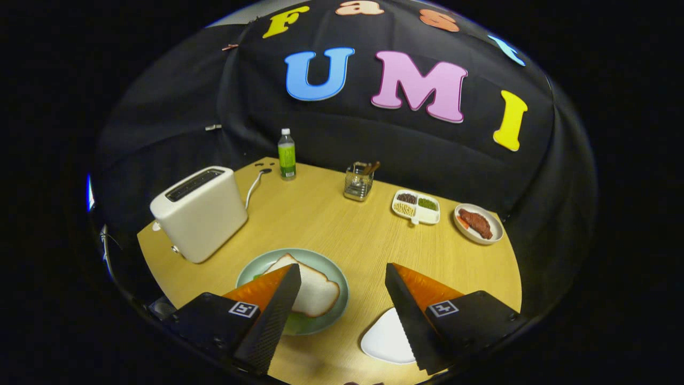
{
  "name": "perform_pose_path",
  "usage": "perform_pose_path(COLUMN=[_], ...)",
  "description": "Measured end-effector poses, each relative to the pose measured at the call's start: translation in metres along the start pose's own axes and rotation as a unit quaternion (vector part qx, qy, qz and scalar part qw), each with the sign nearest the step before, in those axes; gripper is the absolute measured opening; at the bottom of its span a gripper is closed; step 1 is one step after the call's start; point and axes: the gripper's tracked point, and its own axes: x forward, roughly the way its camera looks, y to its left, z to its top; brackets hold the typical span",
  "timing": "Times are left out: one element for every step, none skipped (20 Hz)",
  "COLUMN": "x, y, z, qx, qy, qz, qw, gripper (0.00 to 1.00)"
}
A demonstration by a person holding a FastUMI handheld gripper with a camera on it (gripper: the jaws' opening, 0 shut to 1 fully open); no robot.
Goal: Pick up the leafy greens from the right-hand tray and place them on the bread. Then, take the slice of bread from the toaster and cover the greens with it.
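Bench (331, 224) of pale wood carries everything here. White toaster (200, 213) stands on its left side, its cord trailing away toward a green-labelled bottle (287, 154) at the far edge. The fingers (342, 278) stand wide apart over the near part of the bench, nothing held between them. A green plate (334, 278) lies just ahead of the left finger, which overlaps its near left rim. On it rests a slice of bread (315, 291), and a little green shows at the bread's near edge, probably the leafy greens (299, 322) underneath, though the finger hides most of that spot. A white tray (386, 339) sits near, partly under the right finger. Farther right is a round dish with a brown piece of meat (477, 223), and left of it a divided dish of beans (416, 206). A clear holder (359, 181) with sticks in it stands at the far middle
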Motion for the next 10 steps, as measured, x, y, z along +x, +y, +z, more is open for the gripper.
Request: perform_pose_path(x=[-0.013,-0.027,-0.042,-0.057,-0.074,-0.092,-0.110,-0.125,-0.142,-0.156], y=[-0.003,-0.007,-0.011,-0.016,-0.021,-0.026,-0.030,-0.033,-0.035,-0.037], z=[0.013,0.026,0.037,0.047,0.058,0.069,0.077,0.082,0.085,0.090], qx=[-0.002,-0.001,0.004,0.011,0.014,0.015,0.012,0.008,0.005,-0.002], qy=[-0.023,-0.044,-0.063,-0.080,-0.098,-0.118,-0.134,-0.147,-0.156,-0.168], qz=[0.003,0.004,0.005,0.007,0.013,0.017,0.022,0.027,0.035,0.043], qw=[1.000,0.999,0.998,0.997,0.995,0.993,0.991,0.989,0.987,0.985], gripper=[0.99,0.99,0.99,0.99,0.99,0.99,0.99,0.99,0.99,0.99])
